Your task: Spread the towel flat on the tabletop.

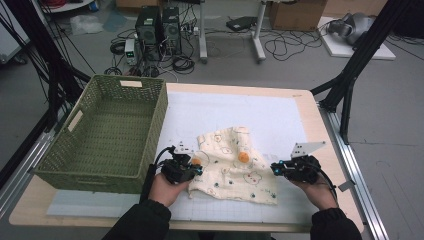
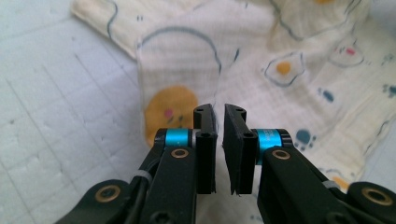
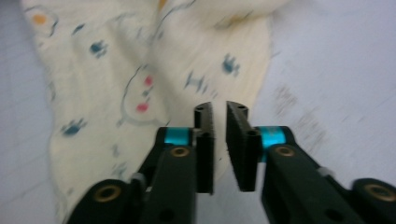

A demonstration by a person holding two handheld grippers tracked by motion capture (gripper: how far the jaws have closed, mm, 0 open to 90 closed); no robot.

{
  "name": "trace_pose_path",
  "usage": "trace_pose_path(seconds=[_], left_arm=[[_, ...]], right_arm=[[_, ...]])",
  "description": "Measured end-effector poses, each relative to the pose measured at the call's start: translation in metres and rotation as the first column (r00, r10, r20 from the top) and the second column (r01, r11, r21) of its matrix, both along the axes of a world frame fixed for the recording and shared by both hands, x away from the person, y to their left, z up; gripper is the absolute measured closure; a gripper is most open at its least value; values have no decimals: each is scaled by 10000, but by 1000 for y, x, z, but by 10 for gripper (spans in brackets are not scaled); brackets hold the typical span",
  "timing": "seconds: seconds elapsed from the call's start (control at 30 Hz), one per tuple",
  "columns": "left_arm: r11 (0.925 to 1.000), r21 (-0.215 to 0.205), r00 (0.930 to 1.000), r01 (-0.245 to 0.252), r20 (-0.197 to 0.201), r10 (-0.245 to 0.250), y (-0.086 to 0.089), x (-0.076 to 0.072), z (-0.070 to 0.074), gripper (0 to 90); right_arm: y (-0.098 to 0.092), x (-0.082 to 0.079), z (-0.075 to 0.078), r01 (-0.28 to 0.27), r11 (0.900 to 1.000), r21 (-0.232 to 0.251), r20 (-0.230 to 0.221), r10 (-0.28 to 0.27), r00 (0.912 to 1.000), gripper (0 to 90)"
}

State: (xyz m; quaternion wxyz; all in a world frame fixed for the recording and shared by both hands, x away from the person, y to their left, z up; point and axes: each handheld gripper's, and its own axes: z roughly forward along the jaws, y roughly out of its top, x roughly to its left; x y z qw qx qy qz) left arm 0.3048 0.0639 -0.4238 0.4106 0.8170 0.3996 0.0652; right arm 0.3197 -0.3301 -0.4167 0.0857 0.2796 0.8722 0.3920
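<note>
- Cloth of cream muslin printed with fried eggs, orange faces and blue paw marks [image 1: 234, 165] is lying rumpled on the white gridded mat [image 1: 270, 120], between the two grippers.
- Left gripper [image 1: 197, 171] is hovering at the cloth's near-left edge; in the left gripper view [image 2: 219, 116] its jaws are standing a narrow slit apart with nothing pinched between them, and an orange face print is sitting just beyond the left jaw.
- Right gripper [image 1: 274, 169] is resting just beside the cloth's right edge; in the right gripper view [image 3: 220, 112] its jaws are likewise a slim gap apart, gripping nothing, with the cloth's hem lying ahead and to their left and bare mat ahead to their right.
- Person's hands [image 1: 165, 189] are wrapping each gripper from below, dark sleeves entering at the bottom of the high view.
- Green woven rectangular basket [image 1: 150, 125] is sitting well to the left of the left gripper, touching the mat's left edge; a pale tag on its far rim is showing no writing that can be read.
- Prints on the cloth are showing pictures without letters, and no brand mark on the grippers is legible.
</note>
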Motion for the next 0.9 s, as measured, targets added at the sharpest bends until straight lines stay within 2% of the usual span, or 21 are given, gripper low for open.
trace_pose_path(seconds=[0.1,0.23,0.37,0.43,0.53,0.6,0.63,0.7,0.8,0.87,0.9], left_arm=[[9998,98,9998,-172,131,171,-3,4,0,807],[9986,503,9998,-188,-22,189,-5,8,-7,823],[9962,853,9996,-179,-191,196,-7,12,-13,851],[9968,776,9996,-192,-178,206,-7,13,-14,863],[9967,776,9996,-240,-126,251,-7,12,-14,873],[9969,751,9996,-237,-111,246,-7,12,-14,874],[9966,798,9997,-228,-107,238,-7,12,-14,874],[9964,816,9997,-218,-114,228,-7,11,-14,875],[9966,796,9997,-194,-143,206,-8,11,-14,872],[9982,577,9997,-157,-154,166,-7,10,-13,837],[9992,385,9999,-122,-8,122,-6,9,-11,813]], right_arm=[[10,20,1,132,9999,-107,15,-132,9999,727],[28,46,-8,144,9990,-417,-163,-151,9998,698],[43,63,-18,157,9978,-642,-280,-175,9995,699],[49,67,-21,105,9973,-725,-402,-135,9991,724],[52,70,-22,-8,9984,-564,-533,-22,9986,855],[53,69,-20,-122,9970,-763,-435,89,9990,872],[52,68,-19,-79,9953,-964,-305,50,9995,873],[43,67,-13,363,9932,-1102,-44,-370,9993,874],[15,65,0,1380,9880,-692,375,-1356,9900,874],[-1,65,2,1767,9824,-609,17,-1769,9842,839],[-6,65,1,1972,9778,-704,-62,-1981,9802,791]])
